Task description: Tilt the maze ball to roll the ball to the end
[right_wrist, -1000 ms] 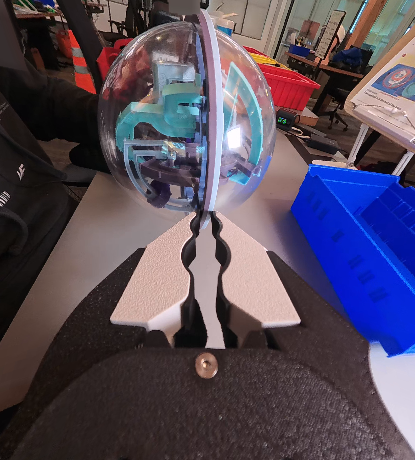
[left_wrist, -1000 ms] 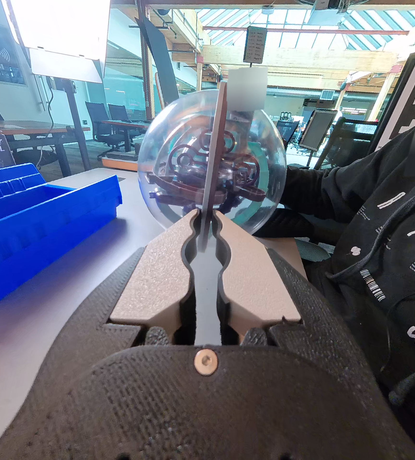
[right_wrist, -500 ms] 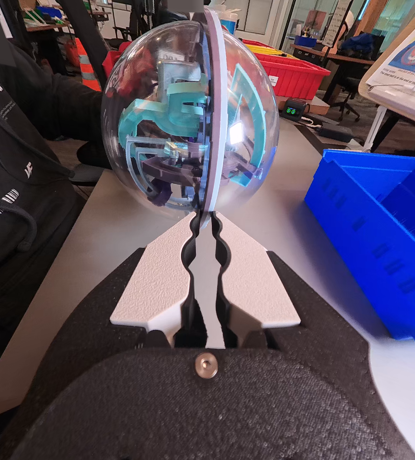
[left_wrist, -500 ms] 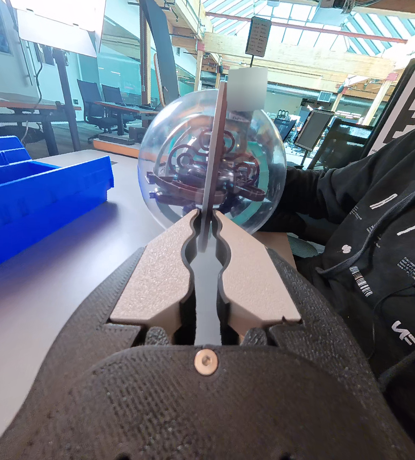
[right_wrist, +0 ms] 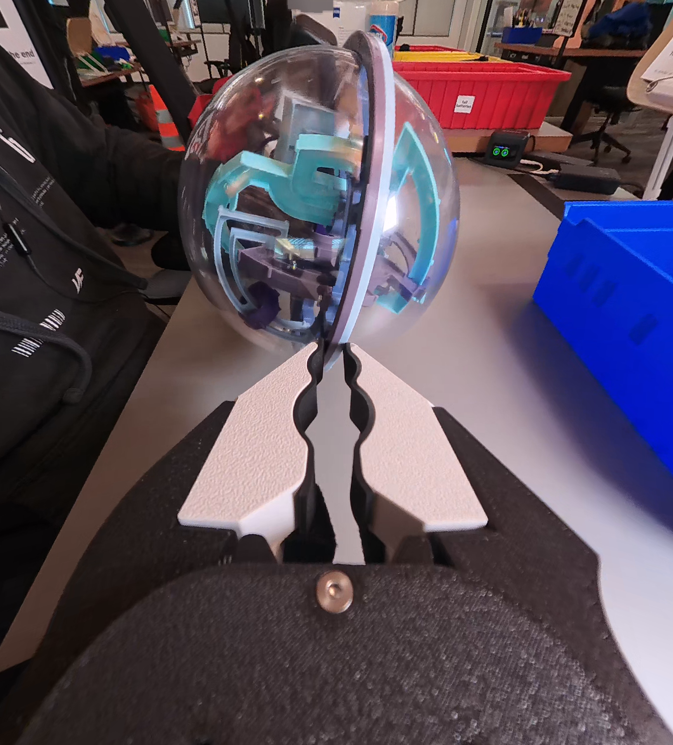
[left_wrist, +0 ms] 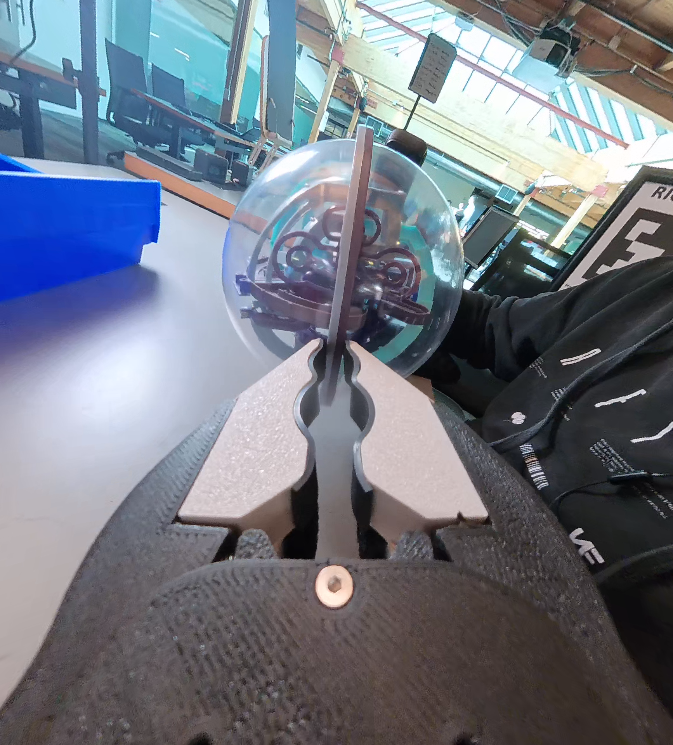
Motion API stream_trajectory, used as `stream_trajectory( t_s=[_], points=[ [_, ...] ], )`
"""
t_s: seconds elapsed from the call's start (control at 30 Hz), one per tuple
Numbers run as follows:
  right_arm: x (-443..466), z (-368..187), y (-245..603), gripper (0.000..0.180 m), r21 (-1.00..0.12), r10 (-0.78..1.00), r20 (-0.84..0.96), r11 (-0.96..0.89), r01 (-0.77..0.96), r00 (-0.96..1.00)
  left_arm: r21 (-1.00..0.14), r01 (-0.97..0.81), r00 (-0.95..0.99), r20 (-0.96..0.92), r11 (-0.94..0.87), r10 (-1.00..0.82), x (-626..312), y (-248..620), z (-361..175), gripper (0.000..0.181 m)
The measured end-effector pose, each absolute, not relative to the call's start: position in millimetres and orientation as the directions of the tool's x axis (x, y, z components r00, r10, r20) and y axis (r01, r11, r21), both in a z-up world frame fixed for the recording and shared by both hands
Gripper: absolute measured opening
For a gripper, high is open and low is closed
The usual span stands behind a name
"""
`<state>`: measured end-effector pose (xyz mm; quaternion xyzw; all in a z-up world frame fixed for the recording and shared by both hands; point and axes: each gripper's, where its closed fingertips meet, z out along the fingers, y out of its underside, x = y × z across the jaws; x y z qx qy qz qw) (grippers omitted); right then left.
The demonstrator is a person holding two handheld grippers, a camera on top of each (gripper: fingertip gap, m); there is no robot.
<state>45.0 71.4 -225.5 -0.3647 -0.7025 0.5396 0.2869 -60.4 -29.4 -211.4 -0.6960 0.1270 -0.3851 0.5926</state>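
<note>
Maze ball tips over as both tongs roll it

Maze ball (left_wrist: 343, 258) hangs above the desk (left_wrist: 64, 403), pinched from two opposite sides by its flat ring (right_wrist: 371, 193). Left tongs (left_wrist: 334, 354) are clenched on the ring's edge, and right tongs (right_wrist: 331, 350) are clenched on the far side of the same ring.

Compared with a second ago, the ring no longer stands straight in either view. In the right wrist view it now leans with its top to the right; in the left wrist view it leans slightly the same way, and the room behind sits at a clear slant. The bin (right_wrist: 641, 322) near the ball has slid toward the edge of both views. So the two tongs are turning the sphere together, not just holding it.

A small shiny bead (left_wrist: 375, 288) seems to sit on the dark red track just right of the ring, though reflections make this unsure. Judging from that, the roll is under way and the bead's path end is not yet reached; the tilt likely needs to go on gently.
</note>
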Motion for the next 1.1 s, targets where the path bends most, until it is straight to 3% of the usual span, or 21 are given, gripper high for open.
stream_trajectory(
  t_s=[0.47, 0.8, 1.1],
  points=[
    [48.3, -230.8, 71.4, 0.008, -0.971, 0.806, -0.078, 0.072, 0.227, -0.587, -0.760, 0.460, 0.505, 0.649, -0.459, -0.569, -57.0, -30.2, -226.0, 0.007],
    [49.1, -242.6, 69.8, 0.008, -0.955, 0.757, -0.237, -0.068, 0.288, -0.608, -0.631, 0.521, 0.398, 0.775, -0.575, -0.490, -56.4, -30.5, -233.2, 0.007],
    [57.5, -247.7, 65.7, 0.007, -0.865, 0.657, -0.490, -0.281, 0.416, -0.573, -0.408, 0.574, 0.239, 0.913, -0.710, -0.331, -51.5, -29.7, -234.1, 0.007]
  ],
)
